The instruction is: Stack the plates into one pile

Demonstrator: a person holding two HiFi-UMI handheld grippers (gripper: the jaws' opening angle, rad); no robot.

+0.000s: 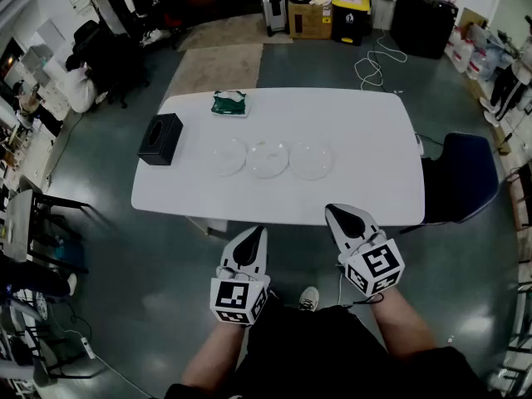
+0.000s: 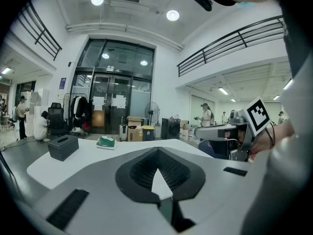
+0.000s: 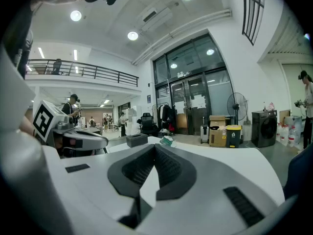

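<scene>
Three clear plates lie in a row on the white table (image 1: 357,123): a left plate (image 1: 226,156), a middle plate (image 1: 268,158) and a right plate (image 1: 310,160). They sit side by side, not overlapping. My left gripper (image 1: 253,233) hovers in front of the table's near edge, shut and empty. To its right my right gripper (image 1: 335,212) also hangs shut with nothing in it, close to that edge. In the left gripper view the jaws (image 2: 157,151) meet over the tabletop; the right gripper view shows the same (image 3: 155,147). The plates are too faint to make out in either gripper view.
A black tissue box (image 1: 160,139) stands at the table's left end and a green packet (image 1: 229,104) lies near the far edge. A dark blue chair (image 1: 461,177) is at the right end. Boxes, a yellow bin (image 1: 350,17) and cables are on the floor beyond.
</scene>
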